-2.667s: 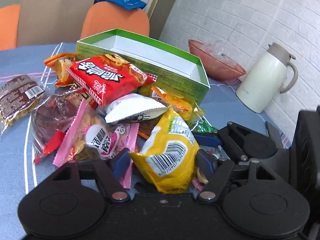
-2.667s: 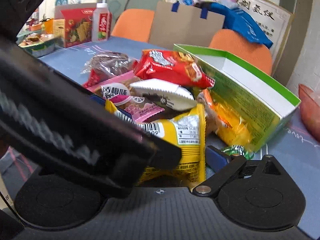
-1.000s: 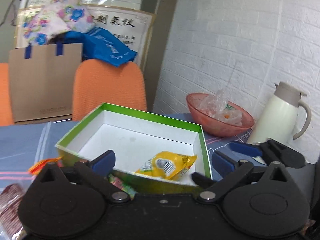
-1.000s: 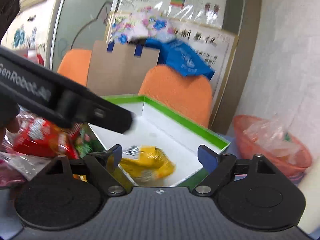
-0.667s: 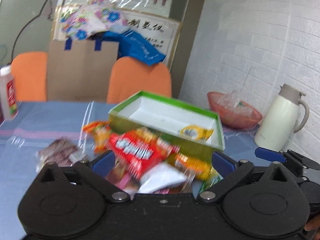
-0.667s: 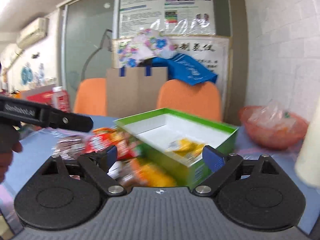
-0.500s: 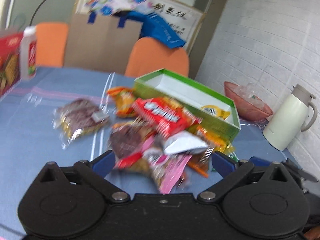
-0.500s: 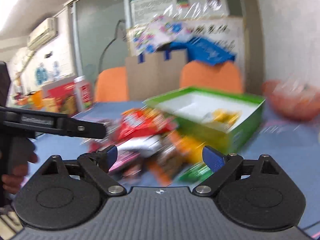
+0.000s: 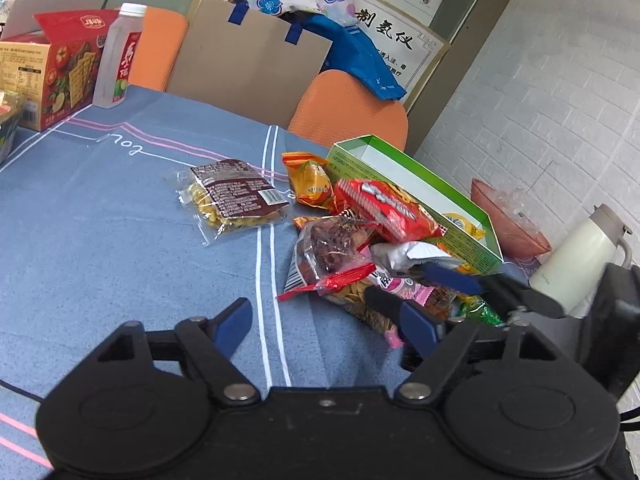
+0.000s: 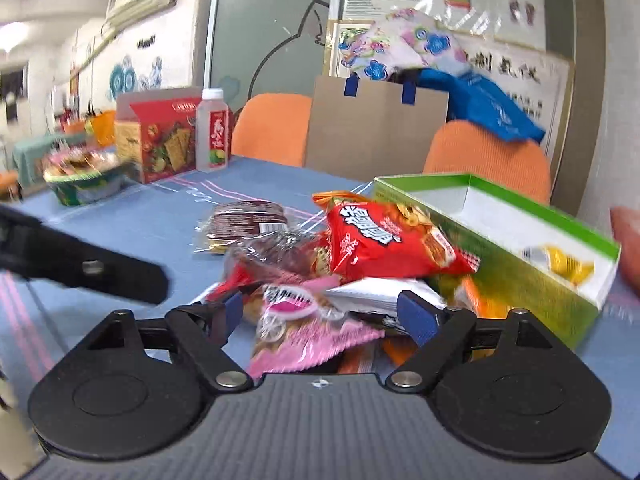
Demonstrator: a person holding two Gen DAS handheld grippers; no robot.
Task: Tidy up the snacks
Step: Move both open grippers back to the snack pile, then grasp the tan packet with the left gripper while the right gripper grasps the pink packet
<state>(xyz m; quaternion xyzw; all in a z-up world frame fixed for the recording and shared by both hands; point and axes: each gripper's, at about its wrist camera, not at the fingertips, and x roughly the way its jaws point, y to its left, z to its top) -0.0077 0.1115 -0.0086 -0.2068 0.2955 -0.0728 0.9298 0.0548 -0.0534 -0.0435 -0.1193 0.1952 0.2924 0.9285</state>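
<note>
Snacks in crinkly foil and clear packets (image 9: 360,248) lie heaped on the blue tablecloth (image 9: 120,240) against the near wall of the green-rimmed white cardboard box (image 9: 416,184), which holds one yellow packet (image 10: 560,260). From left to right, the left gripper (image 9: 332,320), whose jaws have just been closing, stands apart over bare cloth with nothing between them. The right gripper (image 10: 320,312) gapes around the pink packet (image 10: 304,336) without pressing it, so I judge a fresh pick is starting and needs a squeeze, then a lift into the box.

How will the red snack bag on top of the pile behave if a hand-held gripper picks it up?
The red snack bag looks puffed, so it is probably light for its size and would dent under the pads. Its glossy film may be slippery, so a pinch near a sealed edge seems safer. It rests on other packets beside the green box, so lifting it could shift them.
</note>
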